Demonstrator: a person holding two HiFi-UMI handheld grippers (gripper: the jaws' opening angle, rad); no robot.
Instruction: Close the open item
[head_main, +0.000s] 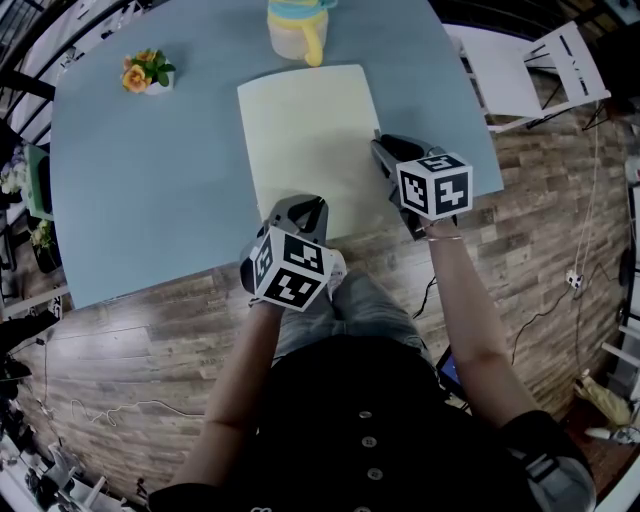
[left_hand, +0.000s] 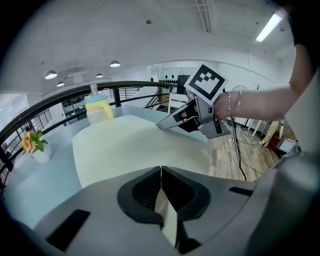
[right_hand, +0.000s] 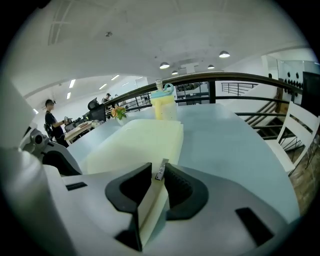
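A flat pale-yellow pouch lies on the blue-grey table. My left gripper is at its near edge, shut on a fold of the yellow material. My right gripper is at the pouch's right edge. In the right gripper view its jaws stand slightly apart, with a small metal zipper pull and the pouch's edge between them, and the pads do not visibly press. The left gripper view shows the right gripper resting its tips on the pouch.
A yellow lidded cup stands at the table's far edge beyond the pouch. A small pot of orange flowers is at the far left. A white chair stands off the table's right side. The table's near edge is close to my legs.
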